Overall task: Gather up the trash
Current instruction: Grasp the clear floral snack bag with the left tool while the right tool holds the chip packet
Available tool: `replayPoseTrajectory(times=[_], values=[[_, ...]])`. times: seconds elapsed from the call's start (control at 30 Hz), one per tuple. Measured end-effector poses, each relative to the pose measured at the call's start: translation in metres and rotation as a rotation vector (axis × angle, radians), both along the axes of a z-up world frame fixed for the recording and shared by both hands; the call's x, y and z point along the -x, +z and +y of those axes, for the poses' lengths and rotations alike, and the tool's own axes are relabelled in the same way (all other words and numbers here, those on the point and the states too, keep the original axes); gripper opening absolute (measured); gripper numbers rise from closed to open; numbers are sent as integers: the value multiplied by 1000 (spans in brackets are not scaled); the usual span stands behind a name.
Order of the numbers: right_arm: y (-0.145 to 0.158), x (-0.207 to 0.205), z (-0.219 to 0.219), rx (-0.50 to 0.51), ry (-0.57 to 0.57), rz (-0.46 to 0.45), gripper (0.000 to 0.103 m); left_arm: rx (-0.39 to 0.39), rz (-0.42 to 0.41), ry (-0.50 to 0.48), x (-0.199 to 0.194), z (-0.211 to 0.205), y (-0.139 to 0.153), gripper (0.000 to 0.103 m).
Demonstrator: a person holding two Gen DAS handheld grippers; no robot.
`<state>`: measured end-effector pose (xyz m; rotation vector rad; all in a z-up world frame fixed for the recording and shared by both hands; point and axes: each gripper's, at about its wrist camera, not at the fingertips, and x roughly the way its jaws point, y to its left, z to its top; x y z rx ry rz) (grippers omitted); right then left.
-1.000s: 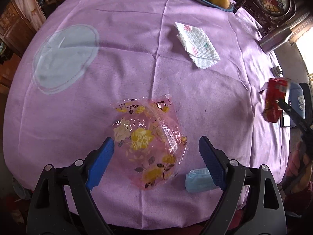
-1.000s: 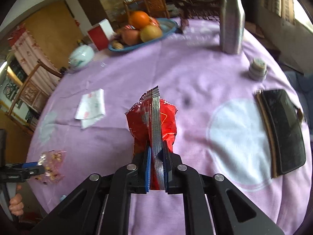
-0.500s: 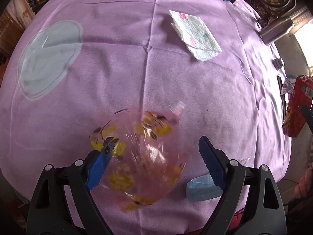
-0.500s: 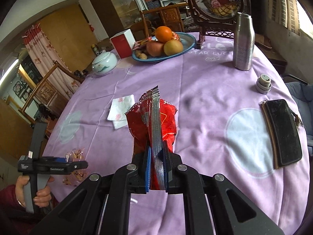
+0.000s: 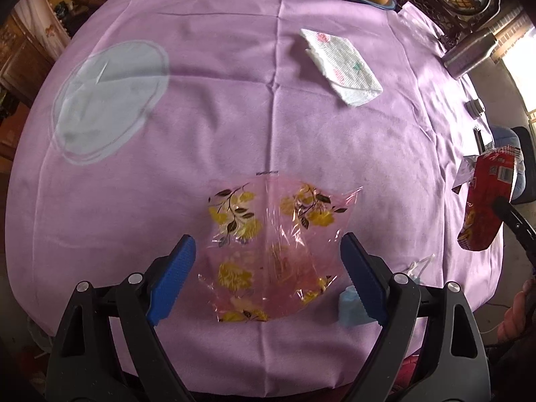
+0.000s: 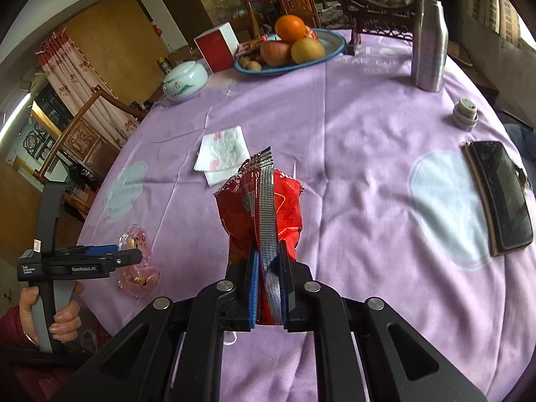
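Left tool spread wide astride pink floral wrapper near desk edge; right tool clamped on red packet. Best pressed low before pinching crinkly film.

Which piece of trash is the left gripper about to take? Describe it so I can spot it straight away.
On the round table's purple cloth, look at the near edge, between the open blue pads of the left gripper. There lies a crumpled clear pink plastic wrapper printed with yellow flowers and dark leaves. The blue face mask beside it is opaque and plain; the tissue is white.
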<state>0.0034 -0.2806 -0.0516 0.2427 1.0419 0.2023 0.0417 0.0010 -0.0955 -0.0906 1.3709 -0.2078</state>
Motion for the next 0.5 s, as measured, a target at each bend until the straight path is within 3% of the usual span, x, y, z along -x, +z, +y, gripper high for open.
replayPoseTrajectory(times=[0.33,0.43,0.5], values=[[-8,0,3,7,15,30,14,9,56,34,5,7,-19,85],[-8,1,0,3,16,31,16,25,49,49,4,9,-20,81],[-7,2,-4,-6,9,29,17,28,36,56,4,9,-18,69]])
